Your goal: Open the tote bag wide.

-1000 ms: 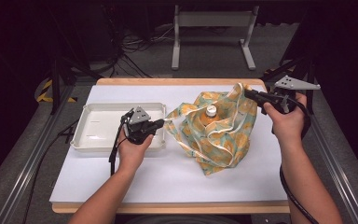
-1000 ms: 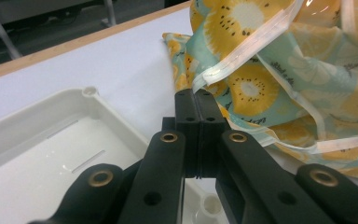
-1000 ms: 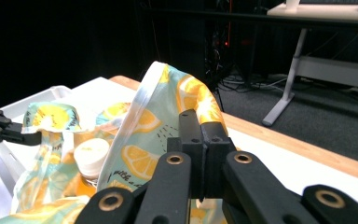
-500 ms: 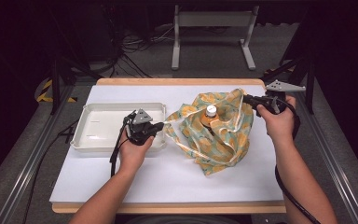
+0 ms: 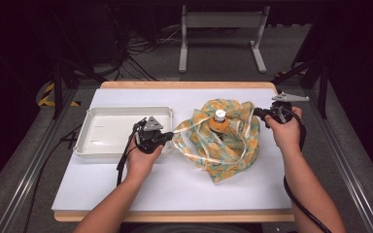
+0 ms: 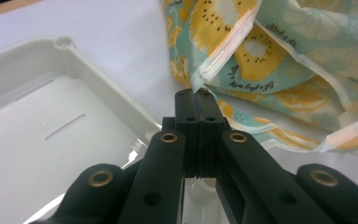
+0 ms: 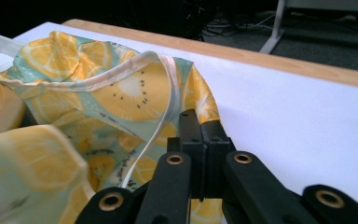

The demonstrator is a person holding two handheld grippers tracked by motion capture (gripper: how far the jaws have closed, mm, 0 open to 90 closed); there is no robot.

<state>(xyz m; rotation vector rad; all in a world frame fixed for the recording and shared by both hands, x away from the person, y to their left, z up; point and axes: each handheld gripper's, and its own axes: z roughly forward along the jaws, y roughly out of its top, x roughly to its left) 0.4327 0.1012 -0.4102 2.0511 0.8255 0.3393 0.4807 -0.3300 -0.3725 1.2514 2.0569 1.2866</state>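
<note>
The right gripper [image 5: 258,112], at the right of the high view, now sits lower in the frame than a second ago, level with the bottle's white cap [image 5: 219,115]. The corner of the lemon-print cloth [image 5: 223,145] that it pinches comes down with it: the raised peak at the cloth's upper right is gone, and that edge now lies low beside the orange bottle [image 5: 218,124].

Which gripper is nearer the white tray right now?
Left. The left gripper sits just off the white tray's right rim, pinching the fruit-print bag's edge. The right gripper is across the bag, at its far side.
</note>
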